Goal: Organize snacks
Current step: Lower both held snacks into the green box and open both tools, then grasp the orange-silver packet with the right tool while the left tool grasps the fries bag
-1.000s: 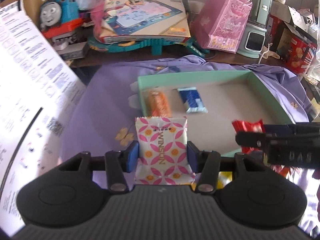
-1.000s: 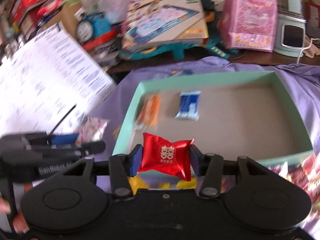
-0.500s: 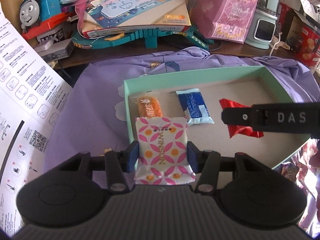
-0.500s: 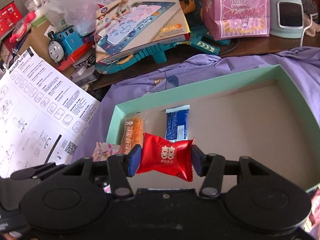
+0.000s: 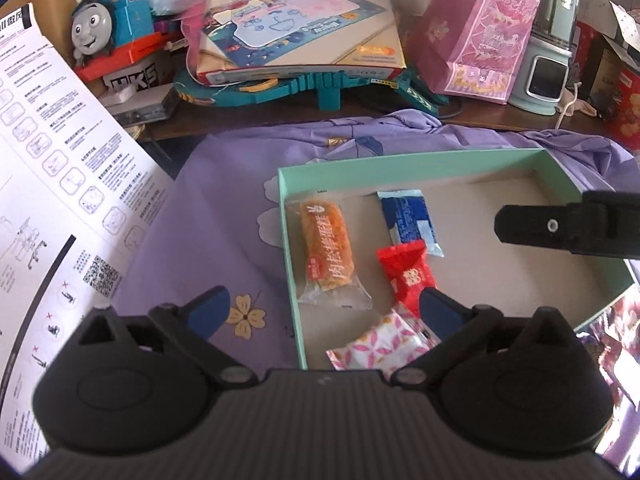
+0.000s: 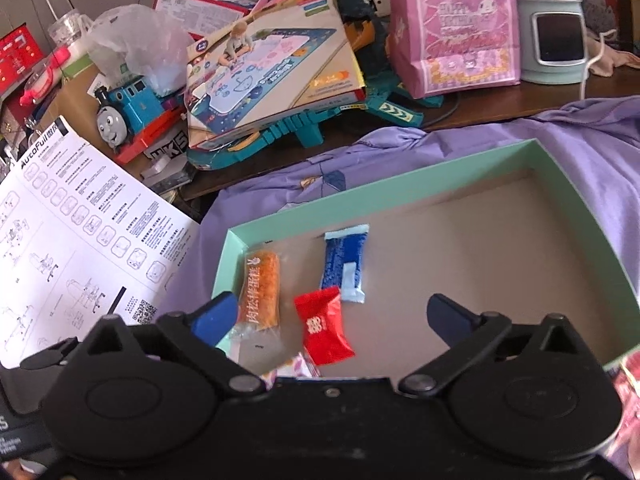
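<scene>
A mint-green box [image 5: 408, 159] [image 6: 376, 190] sits on the purple cloth. Inside lie an orange snack bar [image 5: 327, 248] [image 6: 260, 288], a blue packet [image 5: 410, 220] [image 6: 345, 266], a red candy packet [image 5: 410, 276] [image 6: 323, 326] and a pink-patterned packet [image 5: 380, 344] [image 6: 294, 366] at the near left corner. My left gripper [image 5: 322, 310] is open and empty over the box's near left edge. My right gripper [image 6: 332, 314] is open and empty above the red packet; it shows in the left wrist view [image 5: 560, 228] as a black bar over the box.
A white instruction sheet [image 5: 60, 184] [image 6: 76, 232] lies to the left. Behind the cloth stand a toy train [image 5: 108, 28], a boxed drawing mat [image 5: 296, 32], a pink gift bag [image 5: 480, 36] and a mint appliance [image 5: 548, 60]. Loose snack wrappers [image 5: 616, 320] lie right of the box.
Both grippers opened. The pink-patterned packet dropped from the left one and the red packet from the right one; both now lie in the box.
</scene>
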`<state>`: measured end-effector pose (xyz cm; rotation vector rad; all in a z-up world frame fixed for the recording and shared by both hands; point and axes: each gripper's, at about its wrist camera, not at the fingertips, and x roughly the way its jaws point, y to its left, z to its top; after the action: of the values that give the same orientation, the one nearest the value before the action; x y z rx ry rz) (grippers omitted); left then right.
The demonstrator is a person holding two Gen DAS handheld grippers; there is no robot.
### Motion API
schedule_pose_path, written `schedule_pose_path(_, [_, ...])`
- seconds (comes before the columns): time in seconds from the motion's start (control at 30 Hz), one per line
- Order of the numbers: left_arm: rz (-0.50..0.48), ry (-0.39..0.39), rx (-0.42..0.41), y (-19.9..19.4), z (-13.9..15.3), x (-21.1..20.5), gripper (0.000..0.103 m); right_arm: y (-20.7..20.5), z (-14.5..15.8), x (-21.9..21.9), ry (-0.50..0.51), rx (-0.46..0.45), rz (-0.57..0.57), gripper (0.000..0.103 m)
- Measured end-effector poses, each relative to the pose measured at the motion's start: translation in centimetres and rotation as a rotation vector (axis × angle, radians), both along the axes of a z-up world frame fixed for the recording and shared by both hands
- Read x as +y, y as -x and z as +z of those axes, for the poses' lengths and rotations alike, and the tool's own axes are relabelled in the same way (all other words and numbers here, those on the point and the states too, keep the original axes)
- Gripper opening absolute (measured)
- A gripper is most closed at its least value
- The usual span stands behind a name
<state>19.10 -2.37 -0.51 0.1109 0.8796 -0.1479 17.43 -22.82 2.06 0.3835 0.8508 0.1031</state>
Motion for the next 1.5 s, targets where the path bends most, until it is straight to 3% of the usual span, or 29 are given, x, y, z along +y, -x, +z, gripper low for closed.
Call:
schedule_pose_path(0.5, [-0.115, -0.028, 0.012, 8.1, 0.6, -3.1, 0.103, 9.3, 2.1, -1.5, 0.049, -0.001, -0.018, 0.103])
schedule_pose_path(1.0, [-0.356, -0.011, 0.149, 17.4, -4.2, -8.0, 0.103, 19.3, -1.7, -4.4, 0.029, 0.106, -0.113, 0.103])
schedule_pose_path(1.5, [-0.418, -0.024, 0.251, 18.7, -8.0, -11.0, 0.101, 21.6, -4.6, -6.7, -0.064, 0.169, -0.189, 0.095])
